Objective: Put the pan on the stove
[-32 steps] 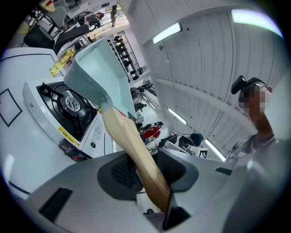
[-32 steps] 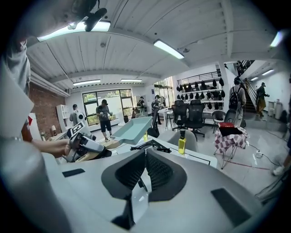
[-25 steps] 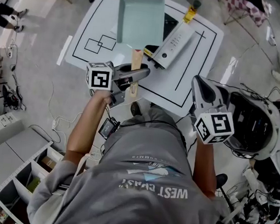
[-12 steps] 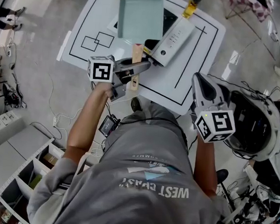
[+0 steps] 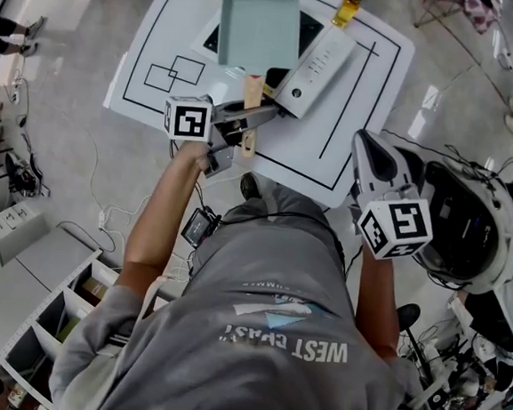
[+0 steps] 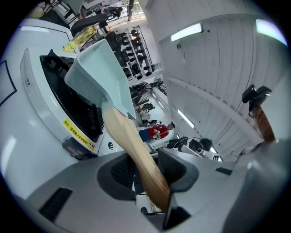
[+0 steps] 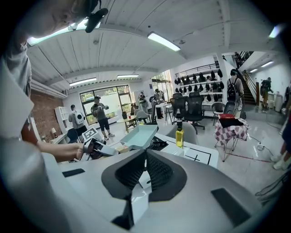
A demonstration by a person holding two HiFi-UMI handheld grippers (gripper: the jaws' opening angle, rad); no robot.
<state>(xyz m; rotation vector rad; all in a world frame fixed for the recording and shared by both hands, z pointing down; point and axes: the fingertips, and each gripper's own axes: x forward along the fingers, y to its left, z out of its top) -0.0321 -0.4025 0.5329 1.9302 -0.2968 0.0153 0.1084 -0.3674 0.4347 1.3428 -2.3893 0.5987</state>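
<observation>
Your left tool (image 5: 257, 118) is clamped on the wooden handle (image 6: 132, 146) of the pale teal pan (image 5: 259, 26), with the handle running up between the two pads and the square pan straight out ahead of the tool, its base over the black top of the stove (image 5: 315, 64) on the white worktop (image 5: 353, 119); you cannot tell whether the pan rests on the stove or hangs just above it. Your right tool (image 7: 145, 159) is drawn back near your side, well apart from the pan, its pads together with nothing between them, and the pan lies ahead and slightly left of it.
</observation>
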